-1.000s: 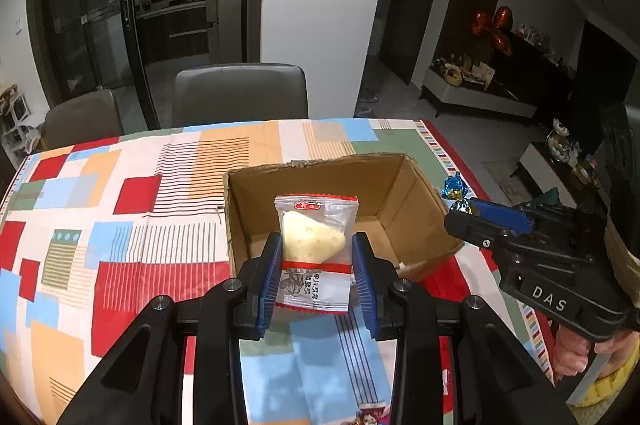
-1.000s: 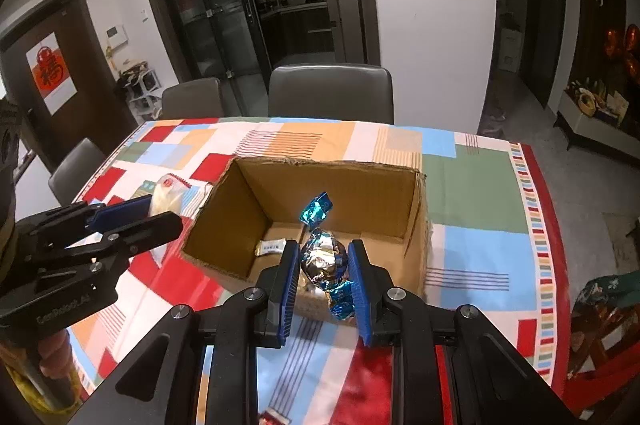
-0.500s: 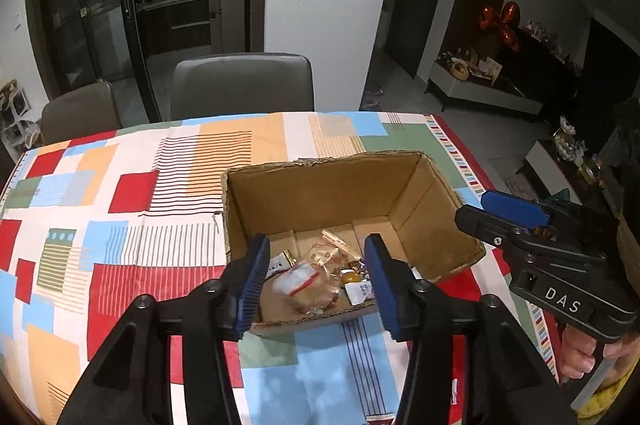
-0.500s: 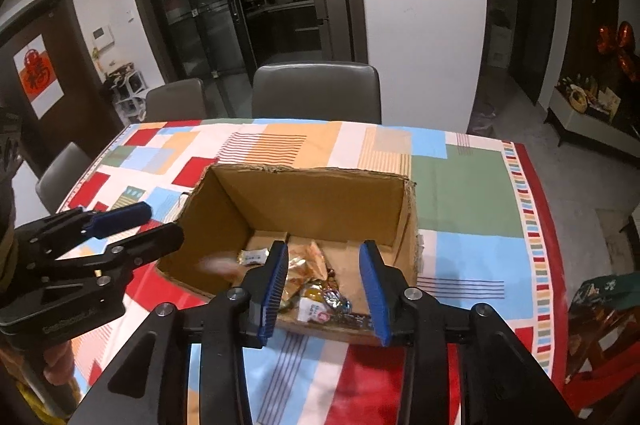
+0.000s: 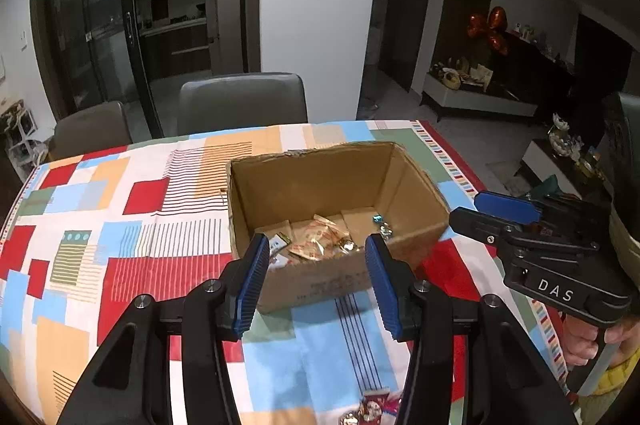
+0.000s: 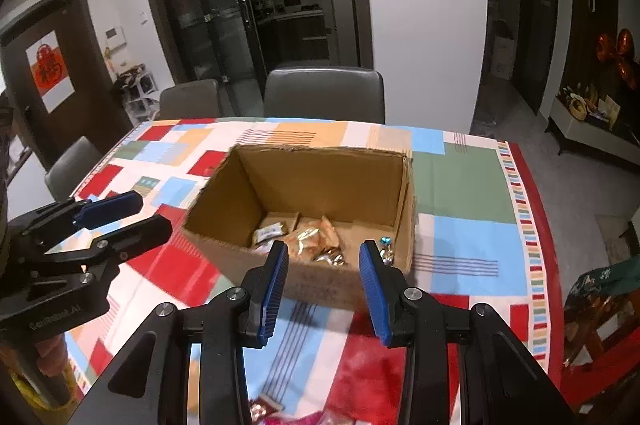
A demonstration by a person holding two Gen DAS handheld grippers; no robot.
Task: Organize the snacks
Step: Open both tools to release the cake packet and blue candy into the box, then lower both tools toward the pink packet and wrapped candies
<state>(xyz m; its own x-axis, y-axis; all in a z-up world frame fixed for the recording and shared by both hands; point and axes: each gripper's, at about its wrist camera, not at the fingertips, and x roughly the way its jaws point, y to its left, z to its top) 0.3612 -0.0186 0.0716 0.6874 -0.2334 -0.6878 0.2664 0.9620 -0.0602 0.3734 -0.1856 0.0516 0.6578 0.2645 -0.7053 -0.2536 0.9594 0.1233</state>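
Both the left gripper point(image 5: 314, 281) and right gripper point(image 6: 324, 289) are spread and empty. Snacks point(image 5: 320, 239) lie in the box point(image 5: 340, 277). Swing down to six o'clock for the loose sweets point(image 5: 370, 411), approaching wide.

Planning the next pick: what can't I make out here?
- Snacks on the cloth, left view: cut by the bottom edge and behind the left gripper.
- Same snacks, right view: blurred, cut off.
- Box floor, near side: hidden by its front wall.
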